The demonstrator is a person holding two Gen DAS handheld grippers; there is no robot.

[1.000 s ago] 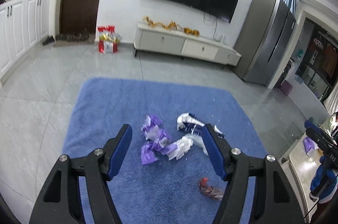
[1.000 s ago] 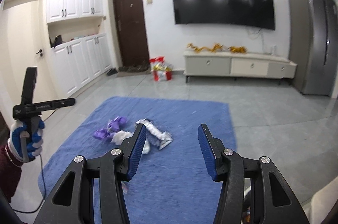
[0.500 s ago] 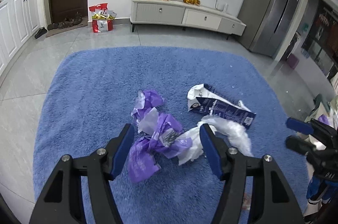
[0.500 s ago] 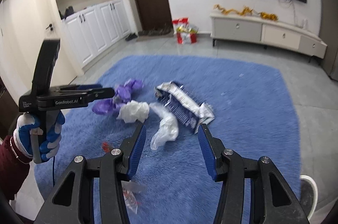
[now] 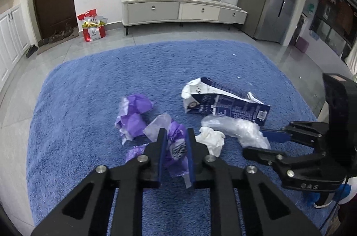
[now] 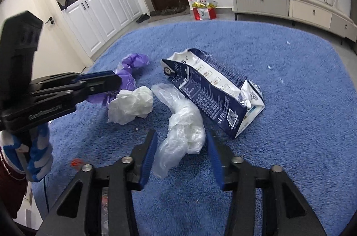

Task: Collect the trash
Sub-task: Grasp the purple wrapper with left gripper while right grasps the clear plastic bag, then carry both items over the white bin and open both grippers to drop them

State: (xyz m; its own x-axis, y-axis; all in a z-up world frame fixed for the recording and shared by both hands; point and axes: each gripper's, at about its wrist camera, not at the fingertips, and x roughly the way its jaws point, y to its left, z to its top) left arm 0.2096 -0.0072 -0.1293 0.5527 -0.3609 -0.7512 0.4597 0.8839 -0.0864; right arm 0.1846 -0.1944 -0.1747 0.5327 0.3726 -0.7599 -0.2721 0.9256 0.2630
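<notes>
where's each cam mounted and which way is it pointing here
Left wrist: sits on the left gripper, looking down its fingers at the blue rug; jaws closing on the purple wrapper; the right gripper shows at right.
Right wrist: sits on the right gripper, looking down; jaws closing around the clear plastic bag, not yet pressing; the left gripper and gloved hand show at left.
Shared: rug, navy carton, white wad.
</notes>
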